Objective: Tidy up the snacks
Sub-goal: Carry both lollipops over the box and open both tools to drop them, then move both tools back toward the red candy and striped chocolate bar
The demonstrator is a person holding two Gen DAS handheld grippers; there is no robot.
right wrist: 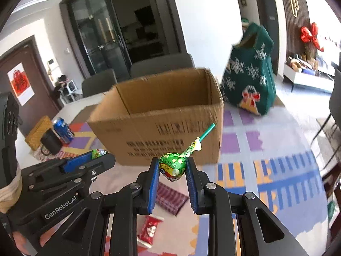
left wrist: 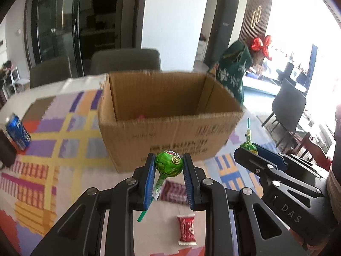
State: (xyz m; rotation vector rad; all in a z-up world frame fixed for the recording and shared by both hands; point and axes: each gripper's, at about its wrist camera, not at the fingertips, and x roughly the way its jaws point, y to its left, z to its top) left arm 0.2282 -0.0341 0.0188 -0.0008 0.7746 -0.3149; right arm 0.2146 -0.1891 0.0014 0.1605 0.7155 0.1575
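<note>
Both our grippers, left gripper point(left wrist: 168, 166) and right gripper point(right wrist: 173, 168), each pinch a green lollipop point(left wrist: 168, 163) before the cardboard box point(left wrist: 166, 125).

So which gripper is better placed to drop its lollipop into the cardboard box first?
Probably the left gripper: its green lollipop faces the middle of the cardboard box. The right gripper and its lollipop sit toward the box's right corner.

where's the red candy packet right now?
The red candy packet lies flat on the tablecloth, low in both wrist views under the grippers, just nearer the cameras than the purple wrapper and short of the cardboard box.
</note>
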